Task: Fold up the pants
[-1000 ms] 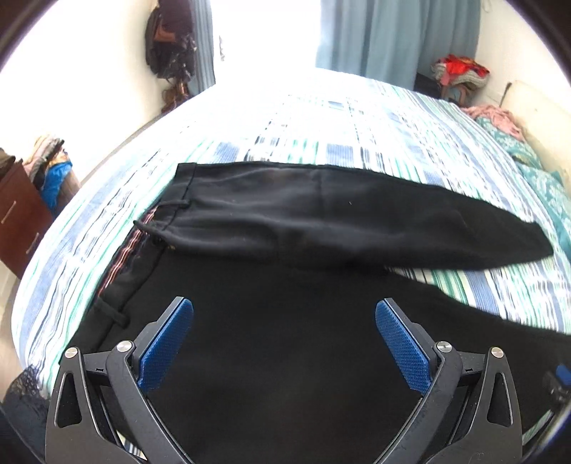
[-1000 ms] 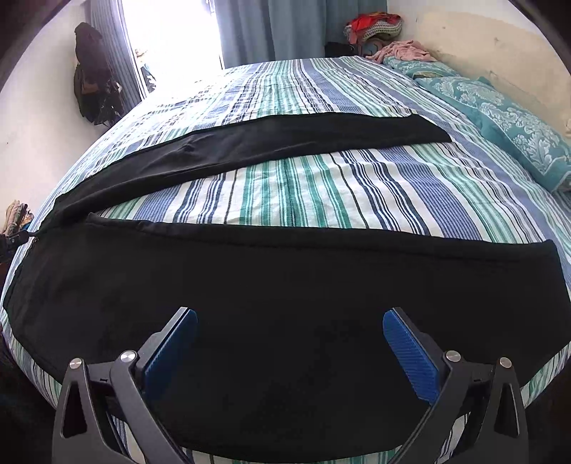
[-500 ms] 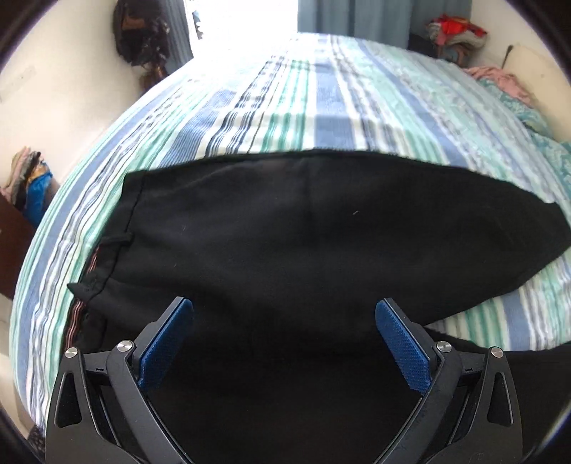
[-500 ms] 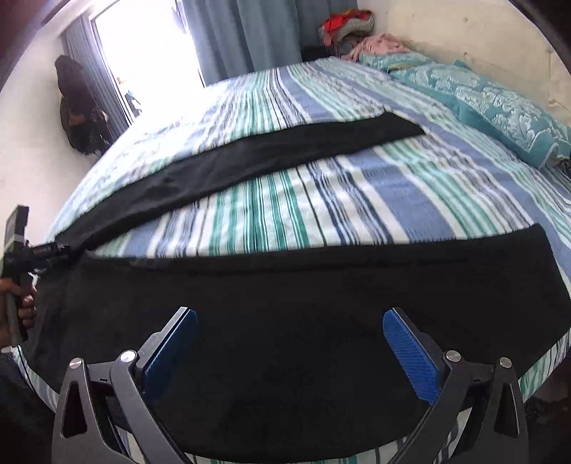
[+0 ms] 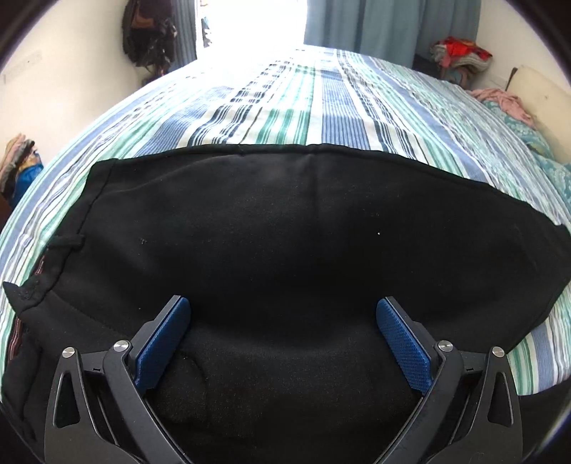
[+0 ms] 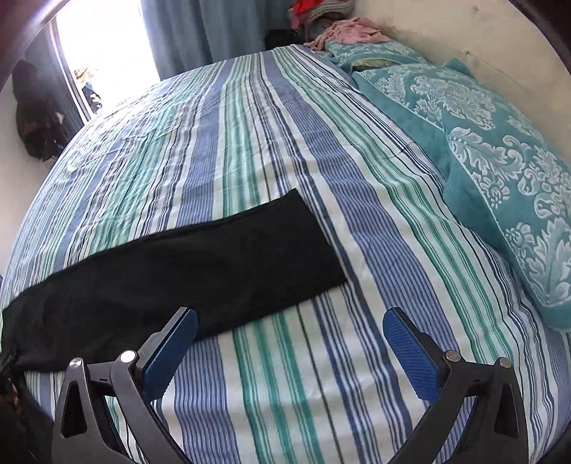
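Black pants (image 5: pixel 285 232) lie flat on the striped bed (image 5: pixel 321 92). In the left wrist view the waistband with a belt loop is at the left, and one leg lies over the other. My left gripper (image 5: pixel 282 339) is open and empty, low over the near part of the pants. In the right wrist view a black pant leg (image 6: pixel 200 264) stretches from the left edge to its hem near the middle. My right gripper (image 6: pixel 291 342) is open and empty over the striped sheet (image 6: pixel 321 357), just right of the leg.
Teal patterned pillows (image 6: pixel 499 178) lie along the wall at the right. Clothes are piled at the bed's far corner (image 6: pixel 342 32). Blue curtains and a bright doorway (image 5: pixel 257 28) stand beyond the bed. A dark bag (image 5: pixel 146 32) hangs on the left wall.
The left view has closed in on the pants, which now show one leg lying over the other. The right gripper has swung right, off the near leg, over bare sheet toward the pillows.
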`<action>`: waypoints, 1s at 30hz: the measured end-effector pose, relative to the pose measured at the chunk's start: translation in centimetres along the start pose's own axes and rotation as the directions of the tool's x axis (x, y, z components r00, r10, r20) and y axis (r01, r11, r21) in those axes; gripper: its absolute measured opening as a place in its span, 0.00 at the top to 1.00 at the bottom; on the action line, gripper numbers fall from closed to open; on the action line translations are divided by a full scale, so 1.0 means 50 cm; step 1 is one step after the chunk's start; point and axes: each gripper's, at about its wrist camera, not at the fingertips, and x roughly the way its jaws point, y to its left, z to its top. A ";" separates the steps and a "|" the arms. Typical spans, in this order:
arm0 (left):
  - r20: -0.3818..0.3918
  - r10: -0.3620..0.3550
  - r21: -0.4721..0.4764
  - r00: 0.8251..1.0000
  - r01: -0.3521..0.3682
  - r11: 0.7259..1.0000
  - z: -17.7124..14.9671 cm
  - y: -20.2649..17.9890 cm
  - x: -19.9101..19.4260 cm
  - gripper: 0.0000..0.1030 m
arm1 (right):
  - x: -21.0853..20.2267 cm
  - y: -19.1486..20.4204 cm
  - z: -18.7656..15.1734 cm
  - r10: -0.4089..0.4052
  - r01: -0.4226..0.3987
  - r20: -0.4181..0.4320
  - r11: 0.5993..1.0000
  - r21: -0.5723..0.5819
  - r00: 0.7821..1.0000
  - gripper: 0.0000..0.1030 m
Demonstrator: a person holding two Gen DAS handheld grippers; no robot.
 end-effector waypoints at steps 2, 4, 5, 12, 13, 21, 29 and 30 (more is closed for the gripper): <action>0.009 0.004 0.003 1.000 -0.004 1.000 -0.004 -0.002 0.000 0.00 | 0.051 -0.025 0.064 0.028 -0.027 -0.035 0.999 0.027 0.999 0.03; 0.024 0.013 0.008 1.000 -0.013 1.000 -0.008 -0.004 0.000 0.00 | 0.109 -0.027 0.113 0.043 -0.041 -0.074 0.999 0.035 0.996 0.18; 0.033 0.016 0.010 0.999 -0.016 1.000 -0.010 -0.005 -0.001 0.00 | 0.137 -0.023 0.132 0.043 -0.040 -0.096 0.999 0.032 0.994 0.21; 0.051 0.028 0.016 0.998 -0.029 0.999 -0.010 -0.008 0.011 0.00 | 0.271 0.000 0.166 -0.033 0.038 -0.149 0.999 0.029 0.988 0.50; 0.051 0.029 0.016 0.998 -0.030 0.999 -0.010 -0.008 0.011 0.00 | 0.262 0.004 0.165 -0.018 0.020 -0.127 1.000 0.019 0.992 0.88; 0.039 0.045 0.025 0.998 -0.046 0.999 -0.005 -0.013 0.010 0.00 | -0.023 0.072 0.034 0.174 -0.161 0.164 0.983 -0.090 0.971 0.94; 0.019 0.115 0.048 0.993 -0.116 0.992 0.003 -0.029 0.002 0.00 | -0.306 0.075 -0.408 0.081 -0.113 0.263 0.988 0.107 0.961 0.94; 0.012 0.120 0.048 0.993 -0.120 0.992 0.004 -0.029 0.001 0.00 | -0.311 0.061 -0.461 0.043 -0.082 0.229 0.982 0.168 0.973 0.94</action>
